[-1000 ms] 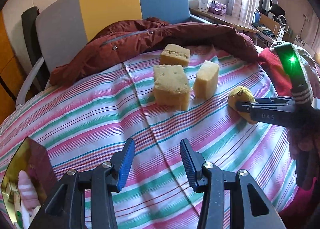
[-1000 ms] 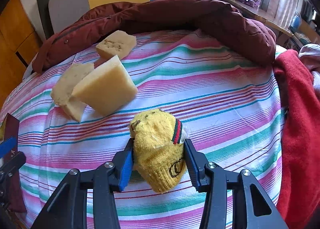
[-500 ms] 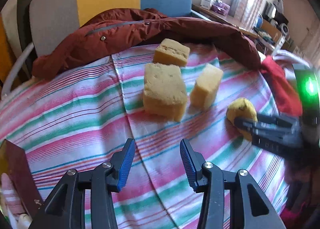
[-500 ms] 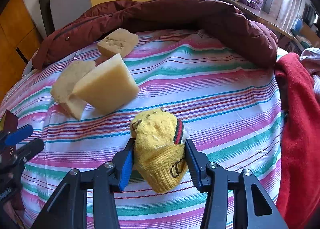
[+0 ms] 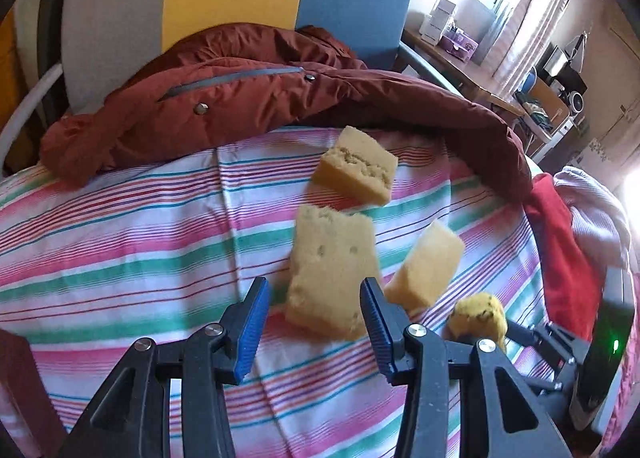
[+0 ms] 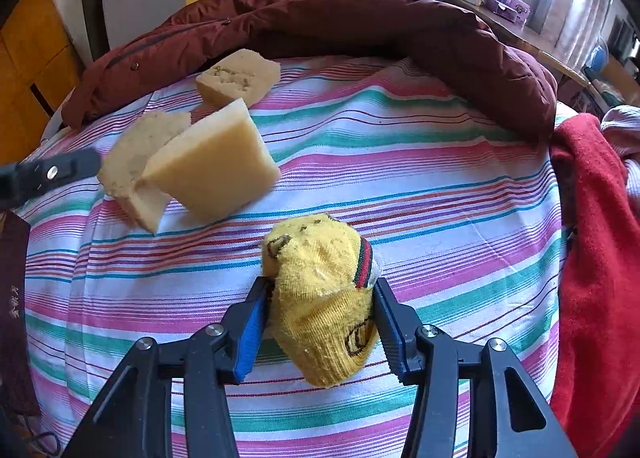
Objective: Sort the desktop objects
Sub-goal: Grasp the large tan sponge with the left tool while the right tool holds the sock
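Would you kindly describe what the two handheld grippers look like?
Both look alike. The left gripper and the right gripper are black plastic linkages joined by silver screws, each with two fingers faced in blue ribbed pads. Seen from the left wrist, the right one carries a dark housing with a green light.

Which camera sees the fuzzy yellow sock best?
The right wrist view. There the balled yellow knit sock fills the middle, between the right gripper fingers, showing its red-green band. The left wrist view shows only a small yellow lump near the lower right, partly behind the left gripper.
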Motion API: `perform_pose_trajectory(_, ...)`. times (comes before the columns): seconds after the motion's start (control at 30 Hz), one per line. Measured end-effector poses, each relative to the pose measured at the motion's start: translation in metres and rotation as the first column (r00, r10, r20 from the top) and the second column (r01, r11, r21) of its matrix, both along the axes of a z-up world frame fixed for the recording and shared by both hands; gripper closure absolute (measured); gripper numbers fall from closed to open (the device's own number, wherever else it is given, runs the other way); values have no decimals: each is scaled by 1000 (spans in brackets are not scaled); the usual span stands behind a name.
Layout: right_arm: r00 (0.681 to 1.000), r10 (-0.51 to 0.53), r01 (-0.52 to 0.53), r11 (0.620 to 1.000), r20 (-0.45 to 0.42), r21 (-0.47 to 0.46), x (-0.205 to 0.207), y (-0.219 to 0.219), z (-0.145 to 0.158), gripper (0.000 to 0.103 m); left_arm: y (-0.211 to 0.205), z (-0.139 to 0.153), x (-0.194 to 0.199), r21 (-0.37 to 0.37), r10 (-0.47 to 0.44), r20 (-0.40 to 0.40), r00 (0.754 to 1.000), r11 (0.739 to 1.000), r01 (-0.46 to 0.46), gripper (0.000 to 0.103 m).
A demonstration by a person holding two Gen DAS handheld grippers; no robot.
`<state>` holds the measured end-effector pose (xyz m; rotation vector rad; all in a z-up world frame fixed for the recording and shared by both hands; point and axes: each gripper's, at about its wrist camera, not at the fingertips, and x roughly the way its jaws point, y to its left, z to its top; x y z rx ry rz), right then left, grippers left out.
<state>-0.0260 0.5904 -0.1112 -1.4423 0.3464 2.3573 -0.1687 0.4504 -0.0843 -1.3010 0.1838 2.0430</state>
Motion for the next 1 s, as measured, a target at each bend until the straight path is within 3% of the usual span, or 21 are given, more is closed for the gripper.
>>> perform_pose_trajectory(0.13,1000,5,-5,1000,4,7,-2,-1,-1,50,18,-3,-5,-7,-16,12,1000,1000,16,56)
perform_pose_trajectory(0.33,1000,3,-3,1000,4,2,-1,-2,1,50,43,-5,-6,-65,-44,-45,998,997,41,52)
perform_pose_trajectory(0.47,1000,4,-4,1000,4,2,0,-2,1,50,40,3,-5,-28,-42,-64,997,999,40,51)
perform_pose_trajectory(0.63,1000,5,-5,1000,4,3,-2,-2,2,50,42,-5,-6,-89,-77,-57,995,993,72,49)
perform_pose_trajectory(0.7,1000,5,-5,1000,6,4,-3,-2,2,50,42,-10,-6,-103,-100,-38,994,990,96,38)
perform_pose_trajectory(0.77,1000,6,-6,1000,8,6,-3,-2,1,50,46,-13,-3,-140,-147,-50,988,980,139,34)
perform_pose_trajectory(0.87,1000,6,-6,1000,8,7,-2,-2,1,50,51,-19,2,-182,-209,-69,975,964,194,33)
perform_pose_trajectory(1.0,1000,7,-7,1000,11,9,-3,-2,1,50,50,-26,-3,-196,-193,-62,979,964,177,35)
